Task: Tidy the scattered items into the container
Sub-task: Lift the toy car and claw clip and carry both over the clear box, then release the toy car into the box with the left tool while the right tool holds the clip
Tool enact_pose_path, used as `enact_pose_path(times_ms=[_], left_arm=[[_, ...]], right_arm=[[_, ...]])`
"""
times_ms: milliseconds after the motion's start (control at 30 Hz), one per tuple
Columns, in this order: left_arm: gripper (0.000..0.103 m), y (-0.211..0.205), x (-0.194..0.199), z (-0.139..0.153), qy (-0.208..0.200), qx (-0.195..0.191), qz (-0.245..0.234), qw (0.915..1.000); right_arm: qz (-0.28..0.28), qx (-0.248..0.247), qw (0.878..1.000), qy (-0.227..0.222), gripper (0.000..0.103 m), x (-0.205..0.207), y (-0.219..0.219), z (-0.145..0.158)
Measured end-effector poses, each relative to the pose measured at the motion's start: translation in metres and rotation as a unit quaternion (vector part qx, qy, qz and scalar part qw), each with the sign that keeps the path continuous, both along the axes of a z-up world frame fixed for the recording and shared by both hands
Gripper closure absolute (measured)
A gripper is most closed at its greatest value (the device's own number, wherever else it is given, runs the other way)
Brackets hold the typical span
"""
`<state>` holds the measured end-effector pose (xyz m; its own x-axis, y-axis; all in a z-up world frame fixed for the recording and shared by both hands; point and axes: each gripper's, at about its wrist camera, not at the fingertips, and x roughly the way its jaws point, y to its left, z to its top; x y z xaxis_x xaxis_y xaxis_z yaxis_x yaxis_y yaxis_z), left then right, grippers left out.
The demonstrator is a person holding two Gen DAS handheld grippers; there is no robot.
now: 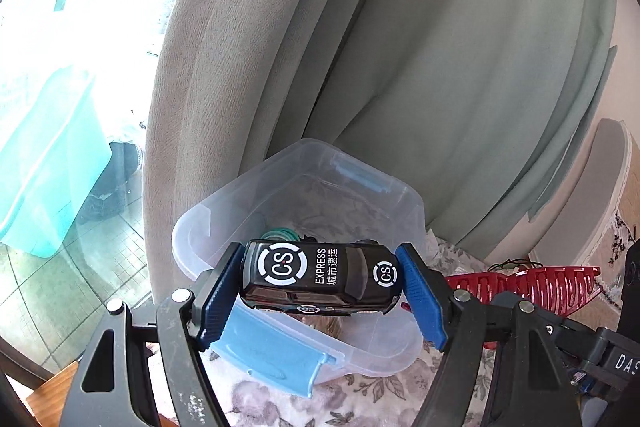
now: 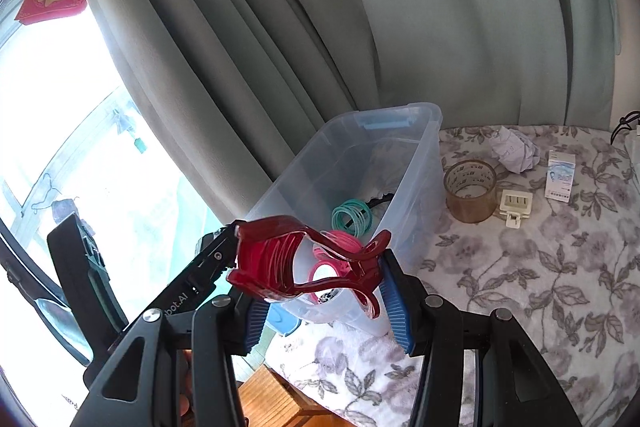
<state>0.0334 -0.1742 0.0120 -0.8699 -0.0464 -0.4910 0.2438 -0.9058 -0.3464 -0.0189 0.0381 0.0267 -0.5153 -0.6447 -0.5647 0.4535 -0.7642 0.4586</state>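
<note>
Black toy car [image 1: 320, 277] clenched in left claw [image 1: 322, 291] above clear container [image 2: 352, 195]. Red hair clip [image 2: 308, 263] clenched in right claw [image 2: 324, 307] at container's near end. Teal rings [image 2: 353, 218] seen inside container.

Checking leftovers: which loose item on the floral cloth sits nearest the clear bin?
The brown transparent tape roll, right beside the clear plastic bin; others lie farther.

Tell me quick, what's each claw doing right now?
Left gripper: closed on the black toy car, above the clear bin.
Right gripper: closed on the red hair claw clip.
</note>
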Motion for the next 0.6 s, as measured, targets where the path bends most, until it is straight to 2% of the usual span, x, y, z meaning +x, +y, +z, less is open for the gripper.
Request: enact_pose_path(times_ms=[367, 600], left_arm=[[0.026, -0.011, -0.020, -0.022, -0.015, 0.001, -0.004, 0.9999], [0.026, -0.015, -0.036, -0.032, -0.017, 0.004, -0.006, 0.9998]], right_arm=[[0.027, 0.013, 0.999, -0.027, 0.050, -0.027, -0.027, -0.027], [0.040, 0.013, 0.999, -0.026, 0.049, -0.039, -0.038, -0.034]])
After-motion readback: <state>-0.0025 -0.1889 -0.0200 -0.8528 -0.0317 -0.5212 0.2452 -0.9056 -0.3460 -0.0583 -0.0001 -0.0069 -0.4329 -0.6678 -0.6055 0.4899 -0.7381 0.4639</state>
